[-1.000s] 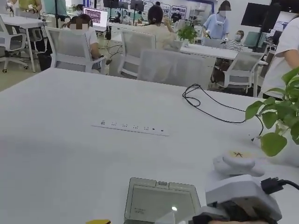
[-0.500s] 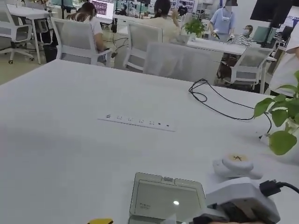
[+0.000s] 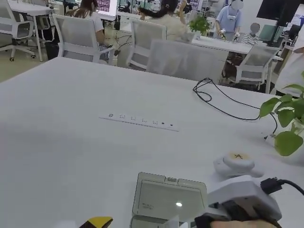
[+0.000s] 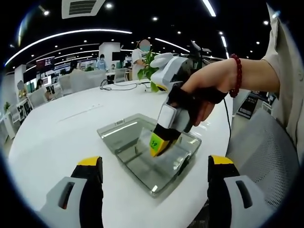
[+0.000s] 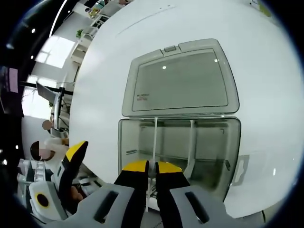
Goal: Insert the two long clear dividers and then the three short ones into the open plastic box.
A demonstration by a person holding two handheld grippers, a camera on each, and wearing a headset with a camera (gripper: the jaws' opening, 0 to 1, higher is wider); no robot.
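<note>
The clear plastic box [image 4: 142,156] lies open on the white table, its lid [image 3: 168,199] flat behind it. My right gripper [image 5: 152,167] hangs over the tray [image 5: 127,142], shut on a thin clear divider [image 5: 154,137] that stands edge-on inside the box. A second clear divider [image 5: 192,142] stands upright in the tray to its right. In the left gripper view a hand holds the right gripper [image 4: 159,145] tips-down in the box. My left gripper [image 4: 154,161] is open, just short of the box, with nothing between its jaws.
A white power strip [image 3: 139,121] lies mid-table, with a looped black cable [image 3: 223,102] behind it. A round white device [image 3: 235,164] and a leafy plant [image 3: 287,118] sit at the right. Chairs and people are beyond the far edge.
The head camera has tilted down a little. A yellow jaw tip shows more at the bottom left of the head view. The box and the right gripper look unmoved.
</note>
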